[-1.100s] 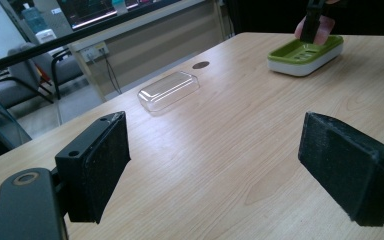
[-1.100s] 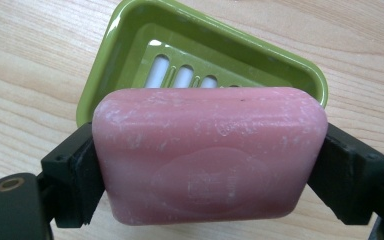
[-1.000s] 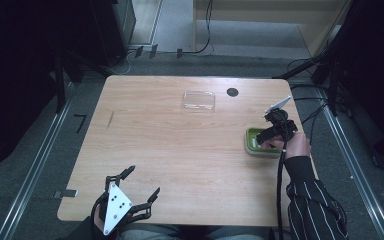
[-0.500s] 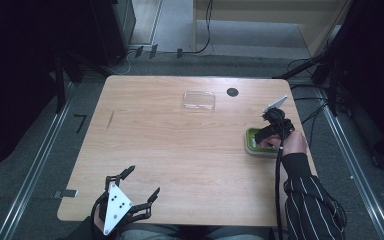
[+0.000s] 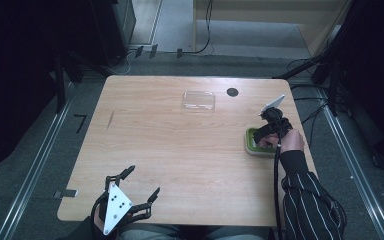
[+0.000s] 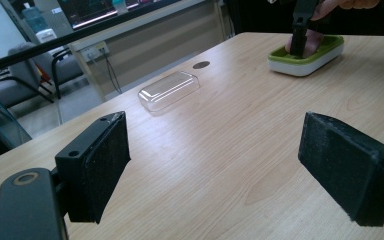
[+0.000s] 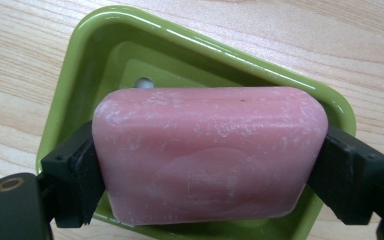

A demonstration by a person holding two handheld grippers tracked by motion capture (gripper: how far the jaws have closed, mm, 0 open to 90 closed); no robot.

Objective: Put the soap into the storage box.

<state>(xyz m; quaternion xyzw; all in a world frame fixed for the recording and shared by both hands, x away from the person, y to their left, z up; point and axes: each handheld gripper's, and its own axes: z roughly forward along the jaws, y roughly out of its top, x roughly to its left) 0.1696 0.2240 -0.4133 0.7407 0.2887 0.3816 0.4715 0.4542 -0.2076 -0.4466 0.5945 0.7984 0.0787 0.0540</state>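
Right gripper (image 7: 200, 165) clamping pink rectangular soap bar (image 7: 210, 150) over green plastic soap dish (image 5: 256, 142) by bench (image 5: 180, 150) right edge, clear plastic lid (image 5: 199, 100) near far edge, left gripper (image 6: 215, 165) spread wide at near-left corner.

You're in a lab or office: beyond the light wooden desk (image 6: 220, 150) stand grey chairs (image 6: 10, 90) and a monitor (image 6: 87, 10).

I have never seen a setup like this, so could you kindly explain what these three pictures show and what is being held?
A person at a wooden table holds a hand-held gripper in each hand. The high view looks down from above; the other two come from cameras riding on each gripper. The right hand-held gripper is clamped on a pink soap bar over a green soap dish. The left hand-held gripper is open and holds nothing, near the table's front edge. A clear plastic lid lies at the far side.
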